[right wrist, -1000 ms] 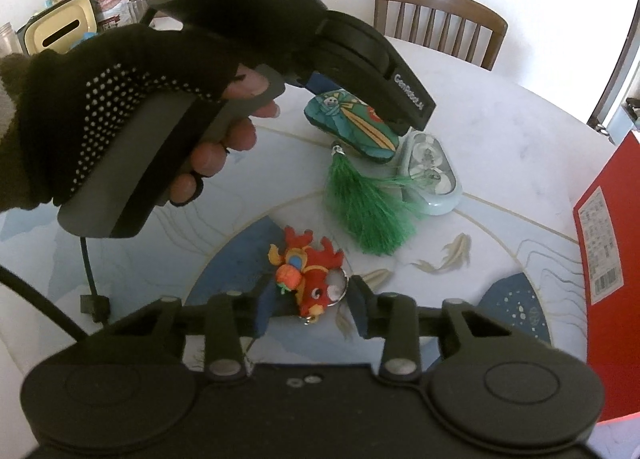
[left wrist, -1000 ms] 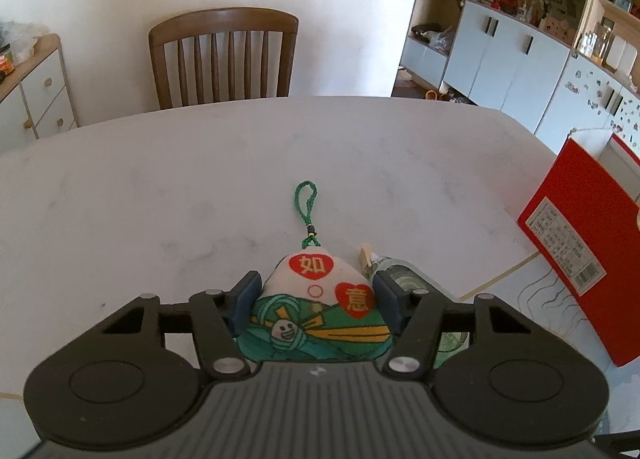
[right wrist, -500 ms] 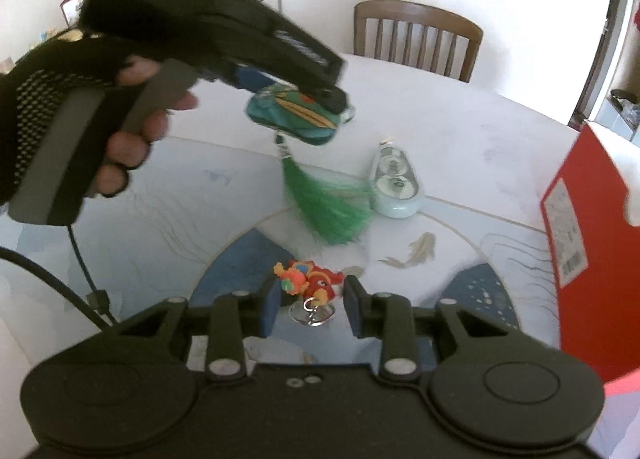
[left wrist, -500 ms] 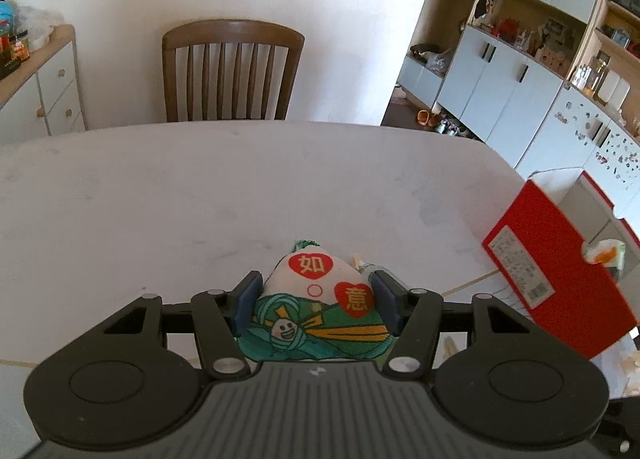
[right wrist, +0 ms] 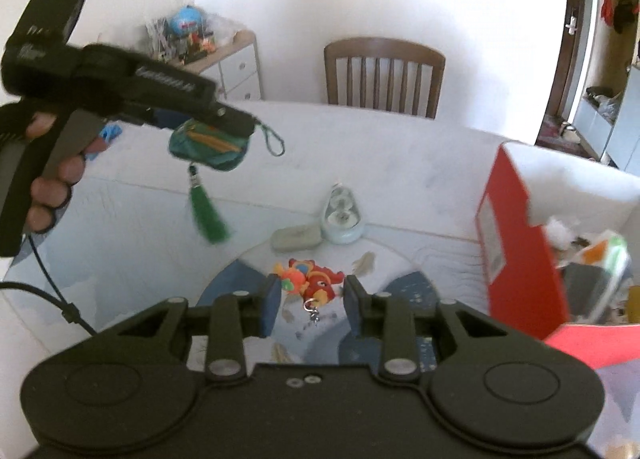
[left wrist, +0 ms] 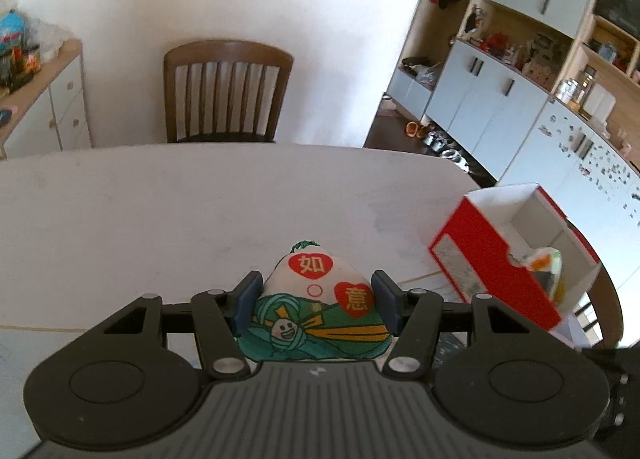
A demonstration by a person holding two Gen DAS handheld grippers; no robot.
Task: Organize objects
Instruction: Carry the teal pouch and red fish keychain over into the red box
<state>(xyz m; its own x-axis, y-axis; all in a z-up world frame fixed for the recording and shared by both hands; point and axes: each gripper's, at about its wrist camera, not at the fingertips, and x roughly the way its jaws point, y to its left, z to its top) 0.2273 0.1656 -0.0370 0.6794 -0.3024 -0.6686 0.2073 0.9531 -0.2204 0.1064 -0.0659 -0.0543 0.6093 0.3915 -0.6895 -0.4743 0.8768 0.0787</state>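
Note:
My left gripper (left wrist: 316,309) is shut on a green and white cloth sachet (left wrist: 316,307) with red hearts and holds it high above the table. In the right wrist view the sachet (right wrist: 208,149) hangs from that gripper with its green tassel (right wrist: 206,215) dangling. My right gripper (right wrist: 308,301) is open above a red dragon keychain (right wrist: 312,279) lying on the table mat. An open red box (left wrist: 508,259) stands at the right, with items inside; it also shows in the right wrist view (right wrist: 516,231).
A pale blue case (right wrist: 342,215) and a grey oval piece (right wrist: 296,237) lie on the mat beyond the keychain. A wooden chair (left wrist: 226,93) stands at the table's far side. A drawer cabinet (left wrist: 44,107) stands at the left, cupboards (left wrist: 520,99) at the right.
My left gripper has lifted the sachet up off the table and turned toward the red box. My right gripper has risen and pulled back, with the keychain left lying on the mat.

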